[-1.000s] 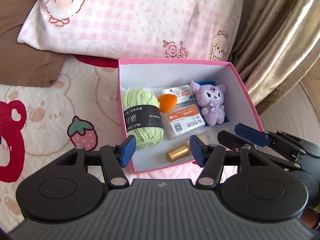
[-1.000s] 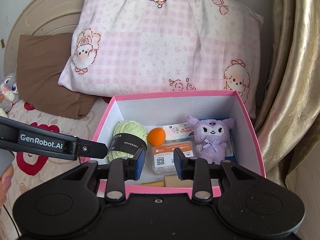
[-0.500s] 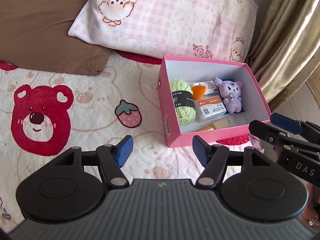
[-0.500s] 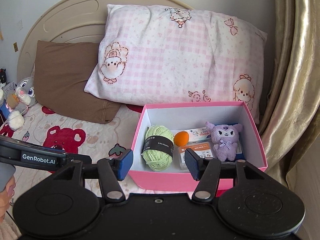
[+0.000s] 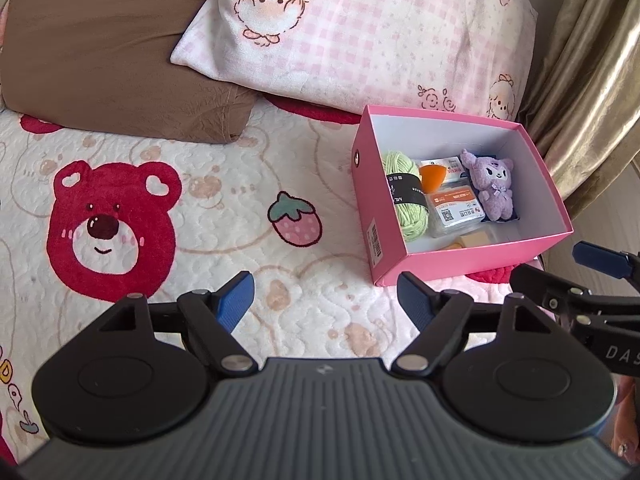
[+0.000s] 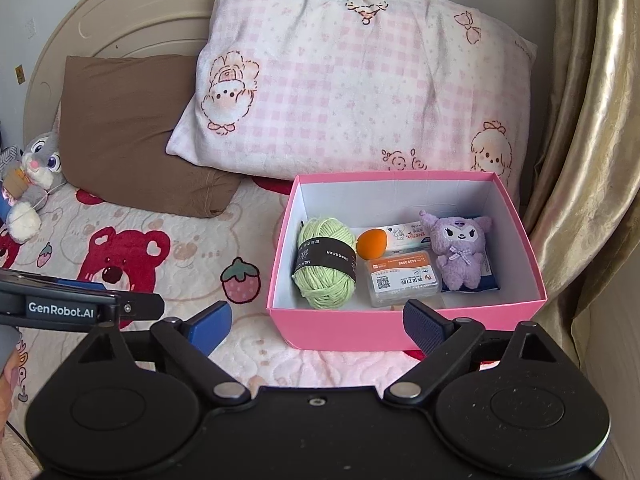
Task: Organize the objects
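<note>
In the box [image 6: 404, 332], the yarn ball [image 6: 325, 267] lies left, the plush toy [image 6: 460, 254] right, the sponge [image 6: 372, 243] between them.

The left gripper [image 5: 326, 300] was a matt black tool with a ribbed grey housing along the bottom of the frame, flanked by two round black discs. Angular black link arms with silver pivot screws ran up to two fingers [image 5: 236, 296] tipped with blue textured pads. The right gripper [image 6: 316, 320] had the same build, though its housing was smooth black with one small screw at centre, and pale dust specks dotted its right disc. At the left edge of the right wrist view, the other tool's black side carried white "GenRobot.AI" lettering; at the right edge of the left wrist view, white letters "DAS" showed.
</note>
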`<state>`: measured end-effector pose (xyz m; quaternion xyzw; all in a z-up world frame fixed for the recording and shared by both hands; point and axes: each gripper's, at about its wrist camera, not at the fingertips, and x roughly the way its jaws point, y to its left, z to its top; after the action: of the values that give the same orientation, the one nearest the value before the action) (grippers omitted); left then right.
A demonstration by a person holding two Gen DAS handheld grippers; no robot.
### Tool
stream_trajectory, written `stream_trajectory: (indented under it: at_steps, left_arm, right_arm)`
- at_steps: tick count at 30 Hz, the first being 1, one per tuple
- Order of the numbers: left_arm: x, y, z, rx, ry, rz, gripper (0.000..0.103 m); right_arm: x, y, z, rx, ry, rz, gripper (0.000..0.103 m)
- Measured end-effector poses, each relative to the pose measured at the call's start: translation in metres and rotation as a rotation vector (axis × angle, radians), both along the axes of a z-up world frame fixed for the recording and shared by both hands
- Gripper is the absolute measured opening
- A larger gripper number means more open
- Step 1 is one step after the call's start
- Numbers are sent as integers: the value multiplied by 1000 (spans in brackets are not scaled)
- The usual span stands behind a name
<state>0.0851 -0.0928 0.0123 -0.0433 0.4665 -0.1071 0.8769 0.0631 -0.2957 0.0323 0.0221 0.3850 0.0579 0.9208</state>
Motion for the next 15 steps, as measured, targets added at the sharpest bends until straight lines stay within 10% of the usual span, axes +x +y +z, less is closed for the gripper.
stream_trajectory:
  at_steps: [15]
  left_arm:
    - [-2,3,-8,96,10,3,101]
  right_arm:
    - [3,-5,-6,-51,63,-50,98]
